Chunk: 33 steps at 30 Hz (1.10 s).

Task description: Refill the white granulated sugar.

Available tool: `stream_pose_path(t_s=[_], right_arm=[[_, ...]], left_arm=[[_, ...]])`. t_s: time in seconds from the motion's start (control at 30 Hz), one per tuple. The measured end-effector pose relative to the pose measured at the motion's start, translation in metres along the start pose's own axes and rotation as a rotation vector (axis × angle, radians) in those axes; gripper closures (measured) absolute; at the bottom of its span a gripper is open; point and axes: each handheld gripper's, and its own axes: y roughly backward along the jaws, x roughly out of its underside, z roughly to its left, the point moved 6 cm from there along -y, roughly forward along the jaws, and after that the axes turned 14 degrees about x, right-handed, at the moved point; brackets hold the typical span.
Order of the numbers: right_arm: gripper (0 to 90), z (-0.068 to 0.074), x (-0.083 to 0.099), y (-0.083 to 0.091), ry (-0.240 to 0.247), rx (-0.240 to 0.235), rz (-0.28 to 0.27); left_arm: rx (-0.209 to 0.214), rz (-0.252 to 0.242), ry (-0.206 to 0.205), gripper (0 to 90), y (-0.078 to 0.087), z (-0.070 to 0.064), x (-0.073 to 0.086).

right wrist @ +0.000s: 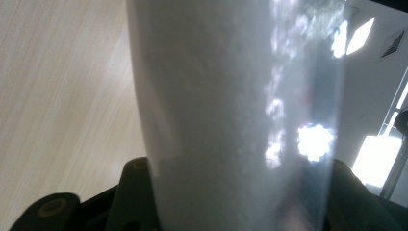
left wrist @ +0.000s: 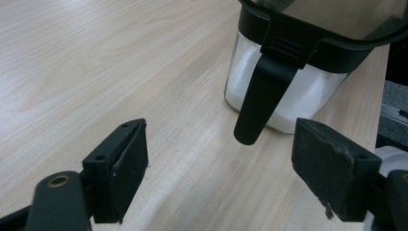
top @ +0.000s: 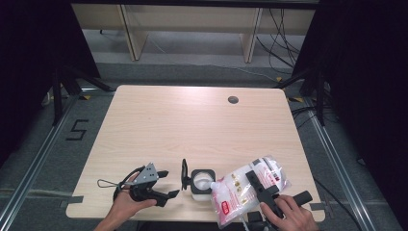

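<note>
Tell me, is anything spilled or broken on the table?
No spill shows. The jar stands upright with its lid flipped open. The bag is tilted toward it in the right gripper. One odd bit: a left gripper finger pad looks chipped at its edge.

Left hand low at the near edge, holding the left gripper, which points right with jaws spread wide and nothing between them. Right hand at the near right corner; right gripper points up-left, jaws clamped, forearm entering from below.
</note>
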Motion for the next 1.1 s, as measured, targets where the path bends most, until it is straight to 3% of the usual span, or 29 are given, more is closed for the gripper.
stream_pose_path(t_s=[0.07,0.2,0.23,0.37,0.7,0.8,0.87,0.93,1.0,1.1], right_arm=[[56.9,0.0016,0.0007,0.001,-0.013,-0.004,0.012],[57.0,0.002,0.0017,0.0007,-0.013,-0.005,0.013],[57.0,0.0021,0.0015,0.0007,-0.012,-0.005,0.011],[57.1,0.003,0.0022,0.0011,-0.022,-0.007,0.019],[57.5,0.0005,0.0021,-0.0004,-0.005,0.0,-0.001],[57.7,0.0025,0.0024,0.0004,-0.022,-0.007,0.006],[57.7,0.0007,0.0021,-0.0002,-0.008,-0.001,-0.003],[57.8,0.0004,0.0018,0.0001,-0.005,0.001,-0.004],[57.9,0.0001,0.002,-0.0002,-0.009,0.001,-0.004],[58.1,0.0005,0.0021,0.0,-0.012,0.0,-0.004]], left_arm=[[0.004,-0.01,0.013,20.2,-0.0007,-0.0014,-0.0002],[-0.001,0.002,-0.013,20.2,-0.0001,0.0005,-0.0002],[-0.001,-0.008,0.01,20.2,-0.0007,-0.001,0.0001],[0.004,-0.004,0.002,20.2,-0.0002,-0.0006,-0.0003],[0.004,-0.003,-0.01,20.2,0.0002,0.0,-0.0007],[0.004,-0.018,0.018,20.2,-0.0011,-0.0019,-0.0006],[0.003,-0.005,-0.001,20.2,-0.0001,-0.0005,-0.0005],[0.003,-0.018,0.017,20.2,-0.0009,-0.0018,-0.0007],[0.004,-0.002,-0.009,20.2,0.0003,-0.0002,-0.0006],[0.003,-0.014,-0.005,20.2,-0.0004,-0.0008,-0.0012]])
